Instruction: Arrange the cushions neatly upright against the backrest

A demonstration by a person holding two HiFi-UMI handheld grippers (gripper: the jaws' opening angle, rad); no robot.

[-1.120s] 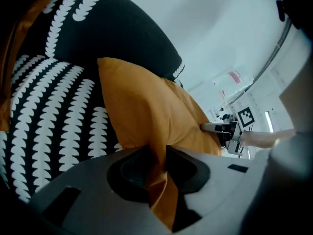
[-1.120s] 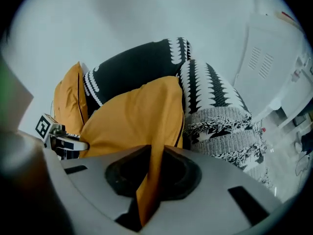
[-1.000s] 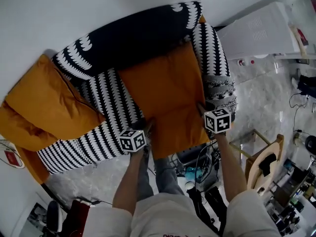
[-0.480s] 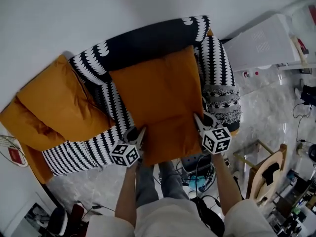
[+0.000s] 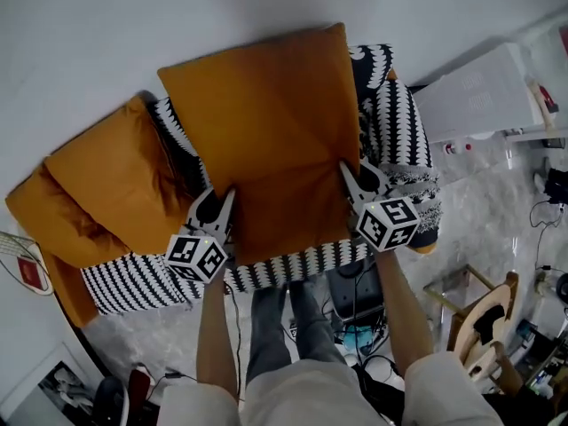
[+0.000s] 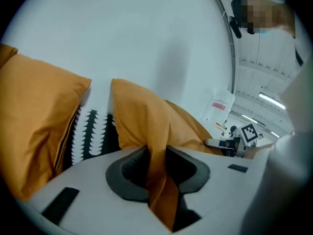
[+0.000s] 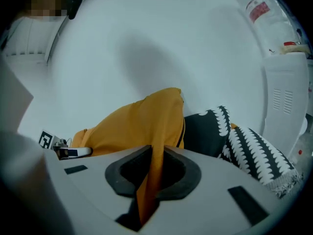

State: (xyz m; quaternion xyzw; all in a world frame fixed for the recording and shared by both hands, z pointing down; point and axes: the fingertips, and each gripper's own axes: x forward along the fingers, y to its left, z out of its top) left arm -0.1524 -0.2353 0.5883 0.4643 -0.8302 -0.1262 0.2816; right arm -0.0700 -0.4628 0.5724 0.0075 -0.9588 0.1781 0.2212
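Observation:
A large orange cushion [image 5: 266,122] is lifted above the black-and-white patterned sofa [image 5: 293,264], its top edge up by the wall. My left gripper [image 5: 224,204] is shut on the cushion's lower left edge, and orange fabric [image 6: 159,180] runs pinched between its jaws. My right gripper [image 5: 348,177] is shut on the lower right edge, with a fold of fabric [image 7: 154,175] clamped in it. A second orange cushion [image 5: 111,180] leans against the sofa's left end, also visible in the left gripper view [image 6: 34,121].
The sofa's patterned right armrest [image 5: 399,140] is beside my right gripper. A white appliance [image 5: 475,82] stands to the right of the sofa. A wooden chair [image 5: 484,318], cables and clutter lie on the marble floor at lower right. The white wall [image 5: 133,34] is behind the sofa.
Both grippers have risen and swung the orange cushion up off the seat, so it now stands tall over the backrest. The seat's striped front has come into view below it.

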